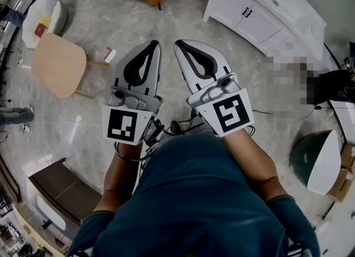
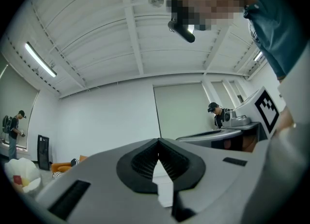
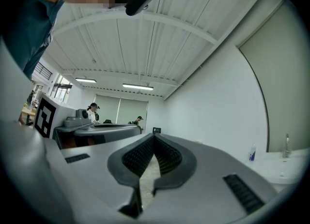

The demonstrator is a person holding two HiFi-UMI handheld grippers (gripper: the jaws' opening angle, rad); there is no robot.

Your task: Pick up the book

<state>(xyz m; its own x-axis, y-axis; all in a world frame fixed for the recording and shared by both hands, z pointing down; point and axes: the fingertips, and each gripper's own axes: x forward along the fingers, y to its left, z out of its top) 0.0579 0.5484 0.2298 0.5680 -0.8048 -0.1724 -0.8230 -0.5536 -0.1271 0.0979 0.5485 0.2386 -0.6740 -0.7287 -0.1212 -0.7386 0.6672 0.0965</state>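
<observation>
Left gripper (image 1: 153,44): jaws pressed together, nothing between them. It's held out about level in front of the person, tips aimed ahead over the floor (image 1: 183,17).
Right gripper (image 1: 181,45): same story, jaws together and empty. It rides just beside the left one, tips near each other but apart.
Book: not to be found in any view. Both gripper views look up at ceiling and walls. The head view shows only open floor ahead, a wooden stool (image 1: 58,64) off to the left and a white cabinet (image 1: 260,14) to the right.
Possible lead: a small flat white-and-red thing (image 1: 109,55) lies on the floor just beside the stool, but it's too small to tell whether that's the book.
Step in hand: by my read this is the search and approach, with no grasp begun.
Doing it well: find the book first, and tip the gripper noses down so their cameras see the floor and any table.
Jaws: one gripper should open wide before it arrives, because closed tips would only shove a book along.
Grasp: come in at an edge or the spine, one jaw under the cover and one over it. If the book lies flat, the spare gripper can steady it.
Risk: a thin book lying flat may slide away, so the close should be slow and square.
</observation>
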